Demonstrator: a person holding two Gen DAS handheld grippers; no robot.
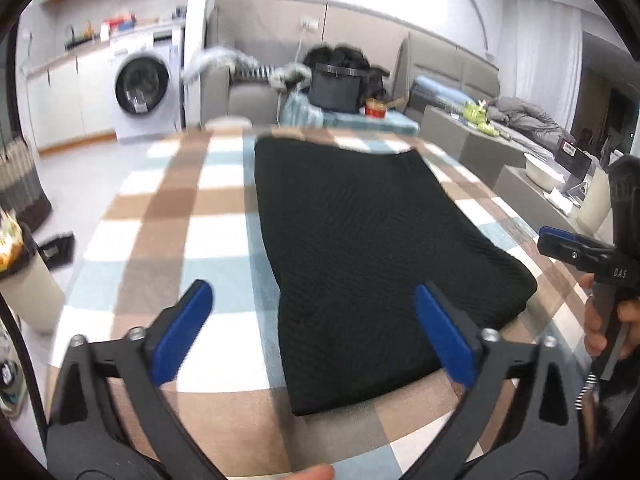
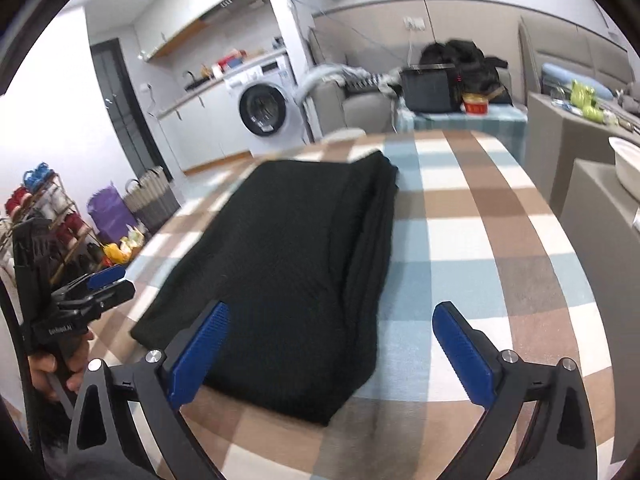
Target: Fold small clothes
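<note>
A black knitted garment (image 1: 360, 256) lies folded into a long rectangle on the checked tablecloth (image 1: 168, 208). In the left wrist view my left gripper (image 1: 312, 292) hangs open above its near left corner, nothing between the blue pads. The right gripper (image 1: 560, 240) shows at that view's right edge, held by a hand. In the right wrist view the same garment (image 2: 288, 264) lies flat, its stacked layers showing along the right side. My right gripper (image 2: 332, 312) is open over its near right corner, holding nothing. The left gripper (image 2: 100, 284) appears at the left edge there.
The cloth-covered table (image 2: 480, 248) ends close beyond the garment. Behind it stand a sofa with a dark basket (image 1: 334, 90) and a red tin (image 1: 376, 110). A washing machine (image 1: 142, 94) is at the back left. Grey boxes and a white bowl (image 2: 626, 168) stand right.
</note>
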